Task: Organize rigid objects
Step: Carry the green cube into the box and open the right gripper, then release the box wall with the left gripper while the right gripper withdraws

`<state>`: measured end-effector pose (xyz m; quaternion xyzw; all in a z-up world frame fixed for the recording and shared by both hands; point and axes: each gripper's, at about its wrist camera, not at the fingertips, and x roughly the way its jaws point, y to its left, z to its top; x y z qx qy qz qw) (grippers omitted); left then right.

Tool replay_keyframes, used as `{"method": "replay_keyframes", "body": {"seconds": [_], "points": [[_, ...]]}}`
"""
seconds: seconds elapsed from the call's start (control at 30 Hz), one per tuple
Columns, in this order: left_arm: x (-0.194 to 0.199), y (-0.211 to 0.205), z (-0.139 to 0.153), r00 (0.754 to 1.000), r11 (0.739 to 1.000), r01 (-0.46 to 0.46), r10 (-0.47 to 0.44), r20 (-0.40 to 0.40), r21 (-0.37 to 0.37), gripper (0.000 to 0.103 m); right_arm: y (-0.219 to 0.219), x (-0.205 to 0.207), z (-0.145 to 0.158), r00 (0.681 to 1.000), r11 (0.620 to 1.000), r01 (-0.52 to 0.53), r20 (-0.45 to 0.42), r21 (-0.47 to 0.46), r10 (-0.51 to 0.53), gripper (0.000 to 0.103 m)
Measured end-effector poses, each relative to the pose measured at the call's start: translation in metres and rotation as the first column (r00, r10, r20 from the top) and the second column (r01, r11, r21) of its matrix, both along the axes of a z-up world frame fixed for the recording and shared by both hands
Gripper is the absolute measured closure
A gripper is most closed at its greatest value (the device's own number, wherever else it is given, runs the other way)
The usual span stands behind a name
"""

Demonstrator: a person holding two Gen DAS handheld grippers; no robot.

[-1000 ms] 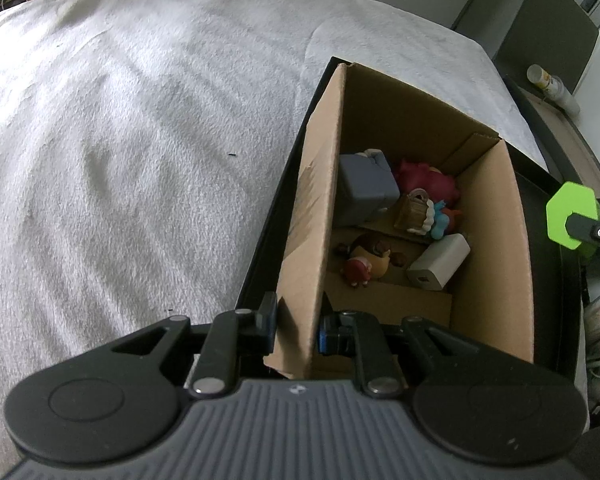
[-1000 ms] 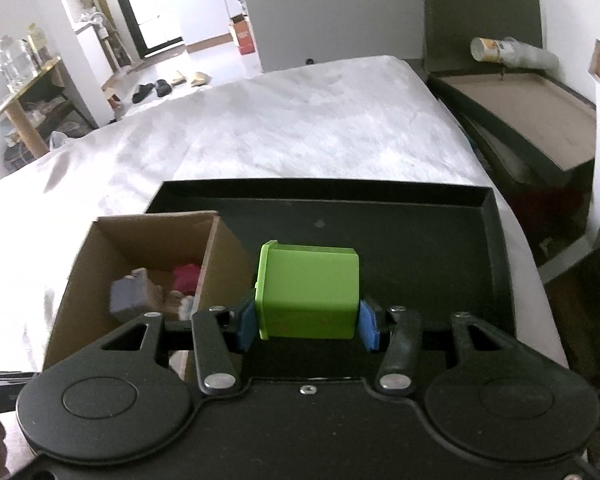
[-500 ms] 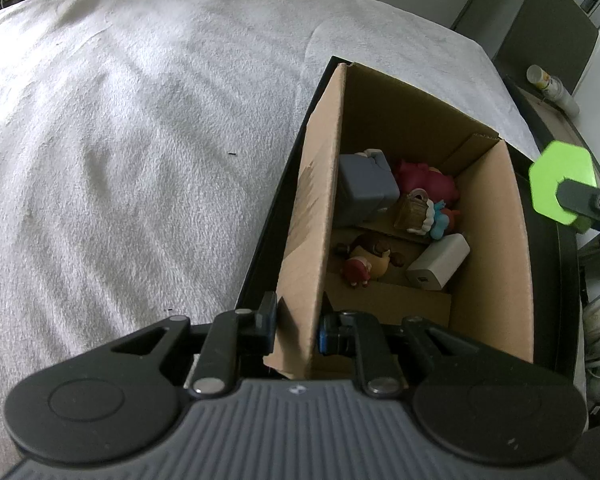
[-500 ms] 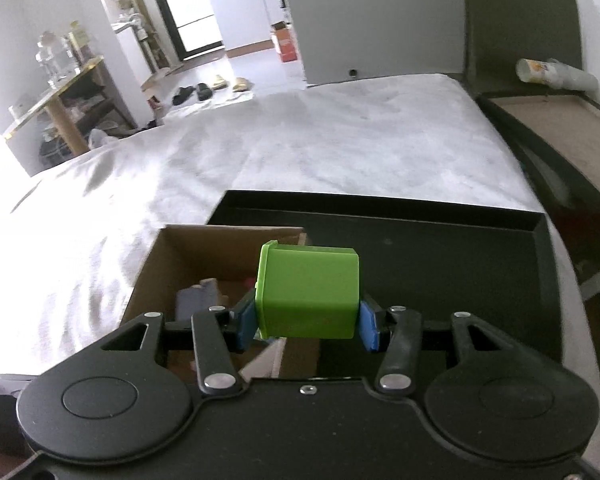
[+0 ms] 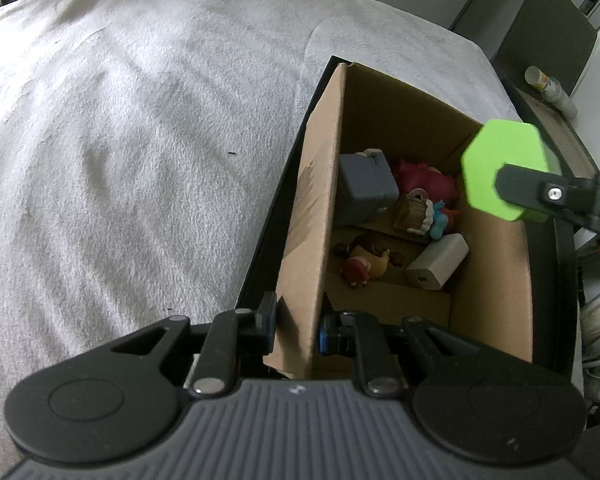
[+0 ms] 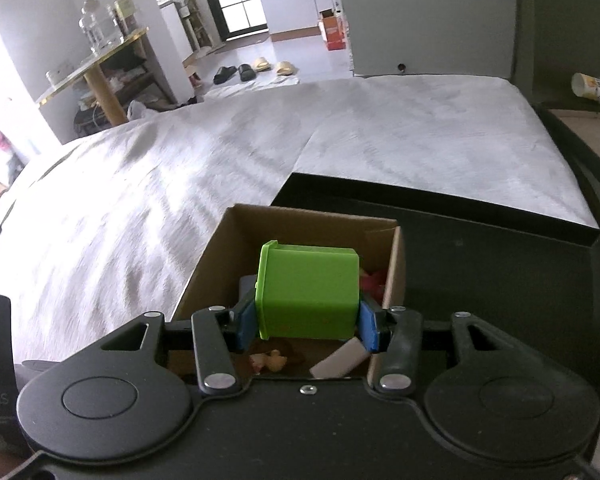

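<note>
A brown cardboard box (image 5: pixel 312 216) stands in a black tray (image 6: pixel 500 248) on the bed. My left gripper (image 5: pixel 298 326) is shut on the box's near-left wall. Inside lie a grey block (image 5: pixel 364 188), a red toy (image 5: pixel 424 178), a small figurine (image 5: pixel 366 262), a white charger (image 5: pixel 438 262) and other small toys. My right gripper (image 6: pixel 308 320) is shut on a green hexagonal block (image 6: pixel 308 292) and holds it above the box's (image 6: pixel 300 220) opening. The green block also shows in the left wrist view (image 5: pixel 496 160), over the box's right wall.
A grey blanket (image 5: pixel 120 140) covers the bed left of the tray. A dark case with a brown inside (image 6: pixel 592 120) and a paper cup (image 6: pixel 592 86) lie at the far right. Slippers (image 6: pixel 256 68) and a shelf table (image 6: pixel 96 76) stand on the floor beyond.
My right gripper has carried the green block leftward from over the black tray to above the box opening. My left gripper has kept still on the box wall.
</note>
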<state>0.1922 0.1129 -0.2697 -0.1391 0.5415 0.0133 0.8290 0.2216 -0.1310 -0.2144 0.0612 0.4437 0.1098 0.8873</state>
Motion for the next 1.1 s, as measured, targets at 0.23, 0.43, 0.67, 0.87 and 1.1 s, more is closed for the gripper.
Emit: {"method": "replay_keyframes", "body": {"seconds": [0.23, 0.43, 0.67, 0.87, 1.1], "points": [[-0.002, 0.001, 0.000, 1.000, 1.000, 0.001, -0.001, -0.001, -0.006, 0.085, 0.016, 0.005, -0.012, 1.000, 1.000, -0.011, -0.026, 0.003, 0.011, 0.053], [-0.004, 0.003, -0.001, 1.000, 1.000, 0.003, -0.003, 0.001, -0.014, 0.085, 0.018, 0.004, -0.016, 0.999, 1.000, 0.003, -0.042, 0.001, -0.003, 0.047], [-0.004, 0.004, -0.001, 1.000, 1.000, 0.005, -0.005, -0.001, -0.018, 0.085, -0.002, -0.005, -0.006, 0.997, 0.997, 0.068, -0.038, 0.025, -0.067, 0.047], [-0.004, 0.004, 0.002, 1.000, 1.000, 0.019, -0.019, -0.013, -0.014, 0.084, -0.014, -0.018, 0.001, 0.996, 0.996, 0.087, -0.038, 0.030, -0.086, 0.047], [-0.002, 0.000, 0.016, 0.998, 0.998, 0.059, -0.059, -0.020, 0.029, 0.085, -0.030, -0.036, 0.012, 0.993, 0.993, 0.108, -0.053, 0.048, -0.106, 0.043]]}}
